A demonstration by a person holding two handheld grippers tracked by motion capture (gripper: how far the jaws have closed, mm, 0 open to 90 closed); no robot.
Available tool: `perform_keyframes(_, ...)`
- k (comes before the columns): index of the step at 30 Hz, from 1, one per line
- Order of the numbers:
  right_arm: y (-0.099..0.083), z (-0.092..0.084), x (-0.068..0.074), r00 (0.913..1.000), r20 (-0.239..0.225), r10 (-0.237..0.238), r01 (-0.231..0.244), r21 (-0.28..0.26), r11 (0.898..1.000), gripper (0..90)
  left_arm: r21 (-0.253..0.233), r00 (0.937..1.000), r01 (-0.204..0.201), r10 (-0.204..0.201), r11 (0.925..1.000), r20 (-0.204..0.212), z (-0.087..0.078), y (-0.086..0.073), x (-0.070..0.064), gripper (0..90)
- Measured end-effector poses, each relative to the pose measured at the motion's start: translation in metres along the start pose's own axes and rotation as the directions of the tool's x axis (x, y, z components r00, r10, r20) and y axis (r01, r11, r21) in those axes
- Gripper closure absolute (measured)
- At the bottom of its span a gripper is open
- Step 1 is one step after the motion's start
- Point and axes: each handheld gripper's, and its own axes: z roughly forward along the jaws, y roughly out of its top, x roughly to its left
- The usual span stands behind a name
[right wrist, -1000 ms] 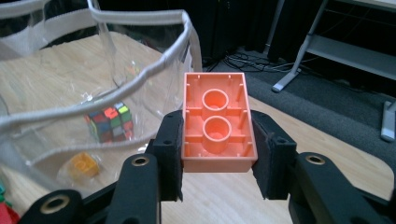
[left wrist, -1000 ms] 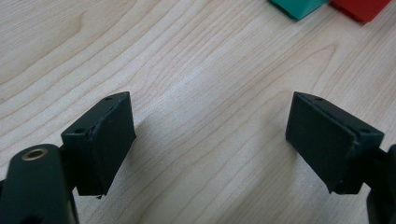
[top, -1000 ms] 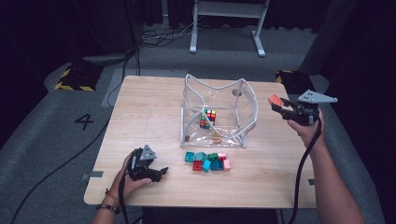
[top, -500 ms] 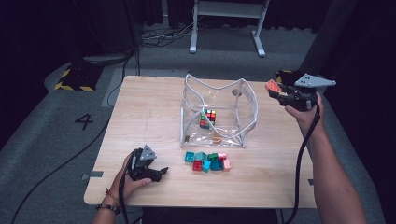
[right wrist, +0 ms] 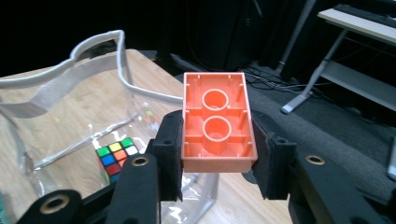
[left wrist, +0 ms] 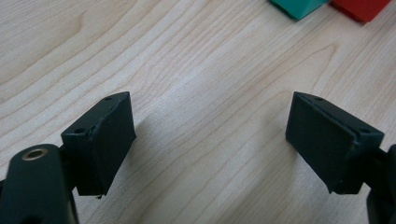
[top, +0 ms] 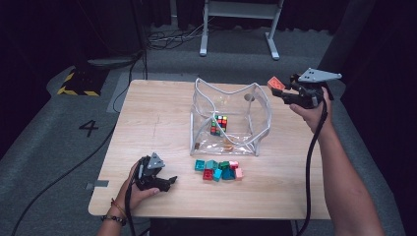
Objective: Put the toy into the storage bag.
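An orange brick (right wrist: pixel 217 123) is clamped between the jaws of my right gripper (right wrist: pixel 217 158), hollow underside toward the camera. In the high view that gripper (top: pixel 282 92) hangs in the air by the right rim of the clear plastic bag (top: pixel 260 105), the orange brick (top: pixel 276 83) at its tip. A colour cube (top: pixel 219 125) lies inside the bag, and shows through the plastic as the cube (right wrist: pixel 116 156) in the right gripper view. My left gripper (top: pixel 169 182) rests open on the table near the front left; its jaws (left wrist: pixel 210 140) stand wide over bare wood.
Several loose bricks (top: pixel 219 169) in teal, red, green and pink lie in a cluster in front of the bag. The wooden table (top: pixel 147 118) ends close behind the right hand. A metal stand (top: pixel 238 19) is on the floor beyond.
My right gripper has risen and moved toward the bag's right rim, carrying the orange brick. The left gripper has stayed where it was.
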Motion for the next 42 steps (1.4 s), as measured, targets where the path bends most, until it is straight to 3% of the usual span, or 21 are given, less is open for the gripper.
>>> perform_keyframes(12, 0.011, 0.035, 0.022, 0.9953, -0.074, -0.063, 0.068, 0.074, 0.995, 58.9, 0.0, 1.0, 0.0, 0.0, 1.0, -0.001, 0.0, 0.0, 0.0, 15.8)
perform_keyframes(20, 0.008, 0.054, 0.033, 0.9862, -0.137, -0.092, 0.11, 0.122, 0.986, 58.9, 0.0, 1.0, 0.0, 0.0, 1.0, 0.0, 0.0, 0.0, 0.0, 15.7)
perform_keyframes(26, 0.007, 0.07, 0.041, 0.9769, -0.16, -0.142, 0.176, 0.22, 0.959, 58.9, 0.001, 1.0, 0.001, -0.001, 1.0, 0.0, 0.0, 0.0, 0.0, 15.7)
perform_keyframes(32, 0.007, 0.083, 0.049, 0.9662, -0.198, -0.165, 0.217, 0.282, 0.934, 58.9, 0.0, 1.0, 0.0, 0.0, 1.0, -0.001, 0.0, 0.0, 0.0, 15.7)
perform_keyframes(35, 0.007, 0.089, 0.053, 0.9582, -0.223, -0.179, 0.243, 0.304, 0.921, 58.9, -0.002, 1.0, -0.002, 0.002, 1.0, 0.0, 0.0, 0.0, 0.0, 15.7)
perform_keyframes(38, 0.007, 0.094, 0.056, 0.9469, -0.25, -0.202, 0.28, 0.336, 0.899, 58.9, 0.0, 1.0, 0.0, 0.0, 1.0, -0.001, 0.0, 0.0, 0.0, 15.8)
perform_keyframes(42, 0.009, 0.098, 0.056, 0.9341, -0.275, -0.228, 0.319, 0.356, 0.878, 58.9, 0.0, 1.0, 0.001, -0.001, 1.0, -0.001, 0.0, 0.0, 0.0, 15.7)
